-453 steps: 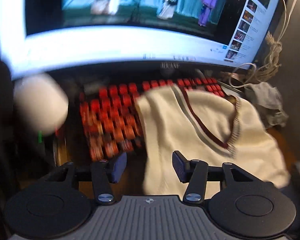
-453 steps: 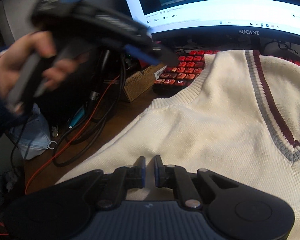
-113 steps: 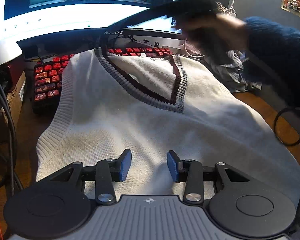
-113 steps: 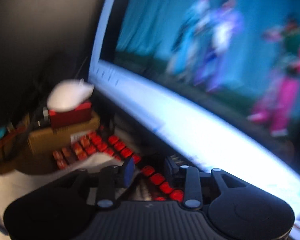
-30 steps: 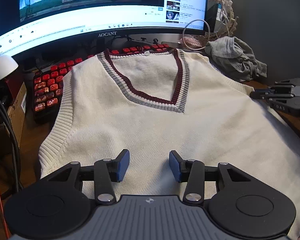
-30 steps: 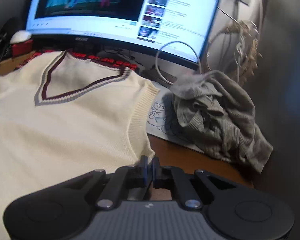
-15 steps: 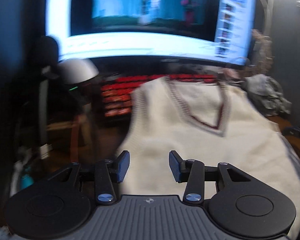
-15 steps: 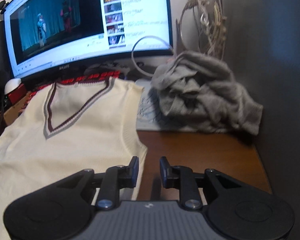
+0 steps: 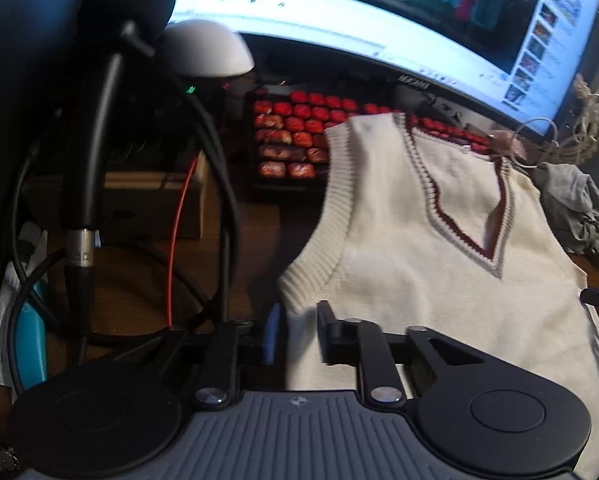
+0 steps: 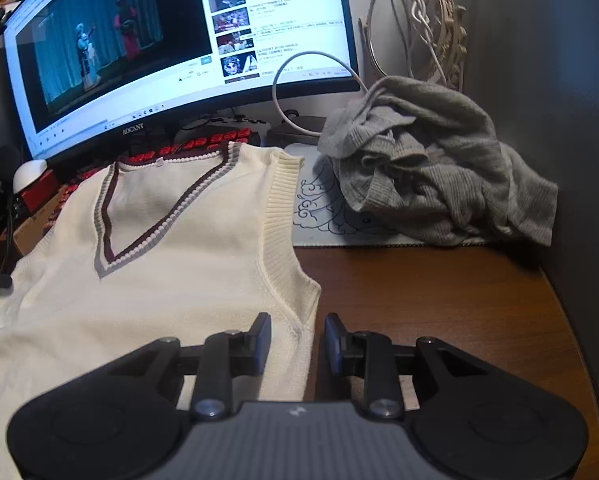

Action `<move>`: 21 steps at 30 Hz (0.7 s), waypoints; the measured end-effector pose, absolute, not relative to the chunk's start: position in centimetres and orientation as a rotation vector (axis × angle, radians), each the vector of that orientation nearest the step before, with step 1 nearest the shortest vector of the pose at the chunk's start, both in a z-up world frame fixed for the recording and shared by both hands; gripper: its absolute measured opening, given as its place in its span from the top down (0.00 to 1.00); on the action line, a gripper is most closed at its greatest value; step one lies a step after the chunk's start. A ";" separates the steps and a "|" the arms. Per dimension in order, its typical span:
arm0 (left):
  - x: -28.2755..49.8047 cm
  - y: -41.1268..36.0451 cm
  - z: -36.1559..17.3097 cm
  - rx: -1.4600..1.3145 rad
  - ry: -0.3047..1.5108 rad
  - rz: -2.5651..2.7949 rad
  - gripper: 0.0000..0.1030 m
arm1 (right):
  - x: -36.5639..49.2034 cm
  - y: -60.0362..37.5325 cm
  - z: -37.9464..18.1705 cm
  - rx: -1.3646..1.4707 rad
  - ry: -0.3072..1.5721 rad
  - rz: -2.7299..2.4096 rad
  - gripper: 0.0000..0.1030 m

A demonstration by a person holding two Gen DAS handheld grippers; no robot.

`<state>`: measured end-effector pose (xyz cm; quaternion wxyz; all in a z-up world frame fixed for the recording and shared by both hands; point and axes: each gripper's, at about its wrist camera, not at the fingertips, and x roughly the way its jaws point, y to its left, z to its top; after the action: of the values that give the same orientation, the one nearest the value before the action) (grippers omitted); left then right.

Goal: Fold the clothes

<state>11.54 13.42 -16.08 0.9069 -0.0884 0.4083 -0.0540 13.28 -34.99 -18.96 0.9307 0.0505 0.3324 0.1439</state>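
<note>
A cream knit vest (image 9: 439,272) with a maroon and grey V-neck lies flat on the desk, its neck over the keyboard. My left gripper (image 9: 297,334) sits at the vest's left side, just below the armhole. Its jaws are closing with the vest's edge between them, and a gap still shows at the blue pad. In the right wrist view the vest (image 10: 171,280) fills the left half. My right gripper (image 10: 297,340) straddles the vest's right side edge below the armhole. Its jaws are opening, and the pads stand clear of the fabric.
A lit monitor (image 10: 139,48) stands behind a red-keyed keyboard (image 9: 295,136). To the left are a microphone stand with cables (image 9: 95,160), a white dome (image 9: 207,52) and a cardboard box (image 9: 151,208). On the right, a crumpled grey garment (image 10: 439,176) lies on a printed mat (image 10: 327,216) beside bare wooden desk (image 10: 439,300).
My left gripper swung left from the vest's middle to its left armhole edge, and its jaws narrowed. My right gripper's jaws parted from shut and now straddle the right side edge.
</note>
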 end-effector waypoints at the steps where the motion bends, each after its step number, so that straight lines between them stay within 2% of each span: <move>1: 11.6 13.5 -16.2 -0.183 0.845 -0.109 0.83 | 13.4 -35.1 -19.0 0.114 0.678 0.295 0.73; 5: 11.5 12.0 -16.5 -0.096 0.836 -0.105 0.82 | 13.9 -35.2 -19.0 0.124 0.677 0.295 0.75; 6: 11.3 11.3 -16.5 -0.053 0.828 -0.102 0.84 | 14.0 -35.0 -19.0 0.110 0.679 0.295 0.78; 7: 11.1 10.7 -16.5 -0.006 0.814 -0.101 0.87 | 14.1 -34.7 -19.0 0.086 0.681 0.296 0.90; 8: 10.8 10.2 -16.5 0.044 0.798 -0.100 0.91 | 14.2 -34.4 -19.0 0.059 0.681 0.297 0.92; 10: 10.4 9.5 -16.7 0.130 0.767 -0.080 0.93 | 14.0 -33.5 -18.9 -0.027 0.669 0.288 0.95; 21: 9.5 8.7 -17.6 0.306 0.676 0.011 0.93 | 13.5 -32.2 -19.2 -0.285 0.627 0.205 0.96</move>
<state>9.51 8.73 -17.57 0.9320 0.1493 0.3302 0.0053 13.52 -32.19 -19.21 0.9362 -0.1396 0.3066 0.1005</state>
